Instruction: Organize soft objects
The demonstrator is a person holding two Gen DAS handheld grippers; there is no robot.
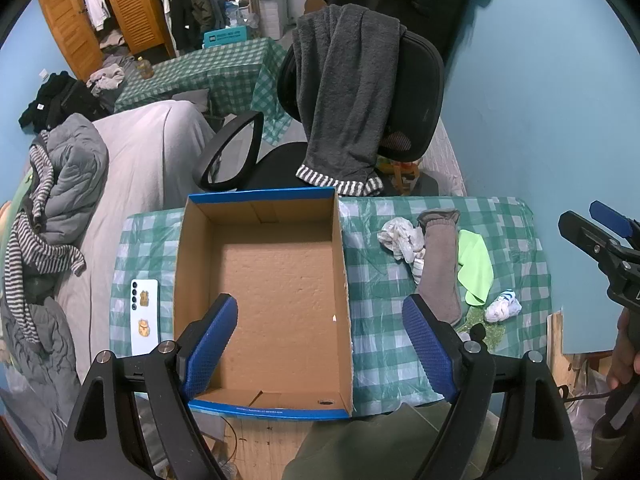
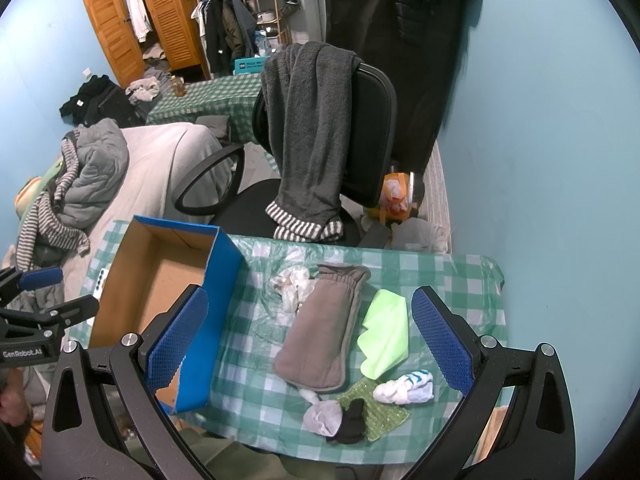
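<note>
1. Two views, left wrist first. Your left gripper (image 1: 320,344) hangs with its blue pads spread wide and nothing between them, poised above the cardboard box (image 1: 182,280), whose floor looks bare. The soft things lie off to the right of this claw, past the box wall, on the checked tablecloth (image 1: 384,344): a crumpled white cloth (image 1: 400,238), a grey sock (image 1: 440,268) and a green cloth (image 1: 476,268) just beside it, and a balled white sock (image 1: 503,307) nearer you. A phone (image 1: 144,314) lies left of the box. Your right gripper (image 1: 600,236) shows at the right edge; from here you cannot tell how its fingers stand.

2. Right wrist view. Your right gripper (image 2: 310,344) is spread wide and empty, and the pile sits directly ahead between its fingers. The grey sock (image 2: 324,332) runs its long axis from near-left to far-right, slanted across the gap, with the crumpled white cloth (image 2: 292,284) touching its far left side and the green cloth (image 2: 386,332) on its right. Nearer you lie the balled white sock (image 2: 404,388), a grey-white bundle (image 2: 322,416), a black sock (image 2: 352,426) and a green knitted piece (image 2: 380,412) beneath them. The box (image 2: 224,308) stands just left of the pile.

3. Your right hand is clearly the nearer one, so I judge the first pick falls to it, with a short carry leftward over the blue wall.
</note>
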